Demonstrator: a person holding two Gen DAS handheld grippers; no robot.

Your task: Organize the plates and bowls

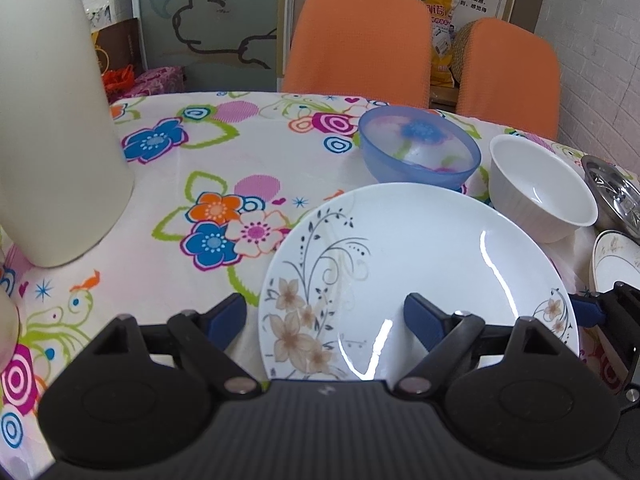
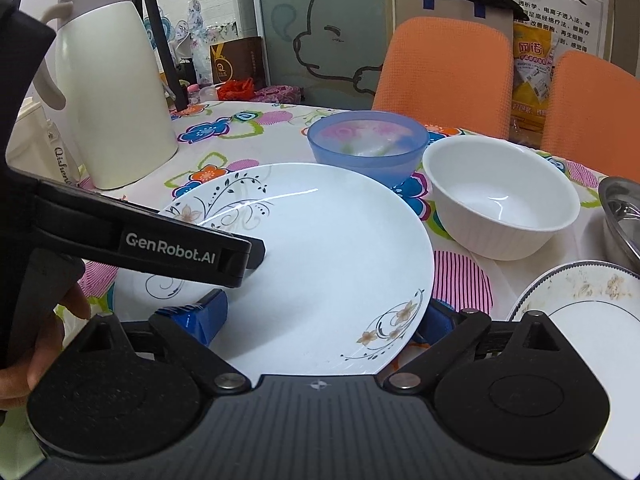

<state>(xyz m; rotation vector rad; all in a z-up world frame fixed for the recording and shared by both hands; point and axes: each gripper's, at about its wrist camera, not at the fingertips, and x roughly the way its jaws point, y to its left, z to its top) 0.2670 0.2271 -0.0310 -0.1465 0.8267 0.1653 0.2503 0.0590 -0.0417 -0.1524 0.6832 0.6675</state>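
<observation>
A large white plate (image 1: 420, 260) with flower print lies on the floral tablecloth. My left gripper (image 1: 324, 320) is open and straddles the plate's left rim, one finger over the cloth, the other over the plate. My right gripper (image 2: 320, 316) is open across the right rim of the same plate (image 2: 320, 248); the rim partly hides its right finger. Behind the plate stand a translucent blue bowl (image 1: 420, 148) (image 2: 364, 144) and a white ribbed bowl (image 1: 540, 188) (image 2: 500, 196). A smaller plate (image 2: 580, 308) with food residue lies at the right.
A tall cream thermos jug (image 1: 52, 120) (image 2: 112, 92) stands at the left. A steel bowl (image 2: 624, 220) sits at the far right edge. Two orange chairs (image 2: 444, 68) stand behind the table. A hand (image 2: 24, 360) holds the left gripper.
</observation>
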